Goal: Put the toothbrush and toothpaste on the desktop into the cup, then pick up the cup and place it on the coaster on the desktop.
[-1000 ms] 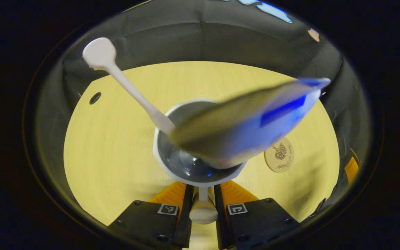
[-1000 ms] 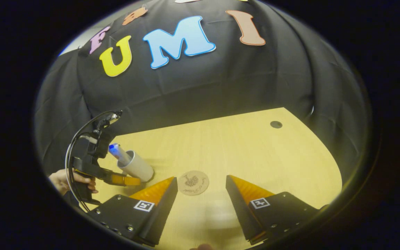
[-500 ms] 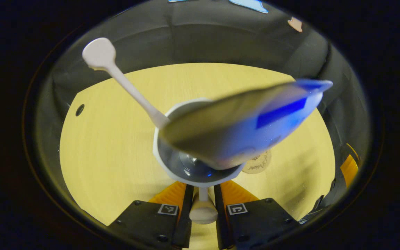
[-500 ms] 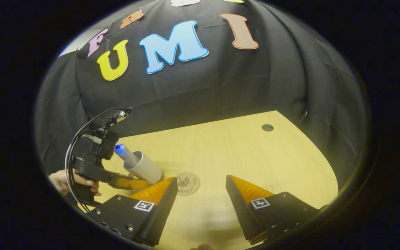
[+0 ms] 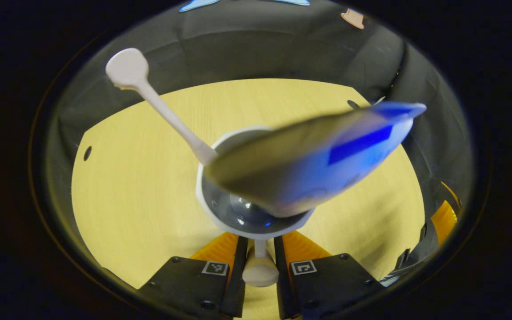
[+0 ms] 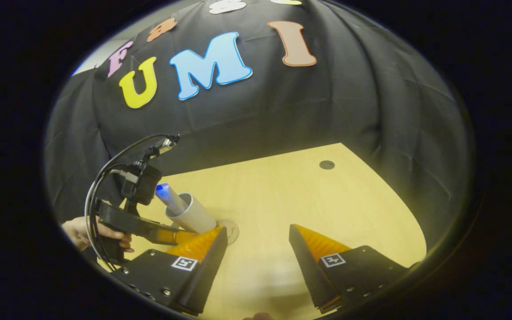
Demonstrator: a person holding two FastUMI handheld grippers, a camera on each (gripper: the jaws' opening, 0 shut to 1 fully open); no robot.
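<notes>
Cup (image 5: 220, 209), white-rimmed with a grey interior, gripped by its handle between the closed fingers of the left gripper (image 5: 259, 262). It holds a white toothbrush (image 5: 158, 104) and a blue-banded toothpaste (image 5: 309, 164) tube; the right gripper (image 6: 256, 249) is spread wide, grasping nothing.

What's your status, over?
Left gripper shut on cup handle, cup held at the coaster. Toothbrush and toothpaste inside the cup. Right gripper open, holding nothing. Nothing seen blocking.

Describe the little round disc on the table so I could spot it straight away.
Start at the pale wooden table. Near its front stands a white cup held by the left tool. Beside the cup's base lies the coaster, a flat tan disc, partly hidden, the one flat thing there.
</notes>
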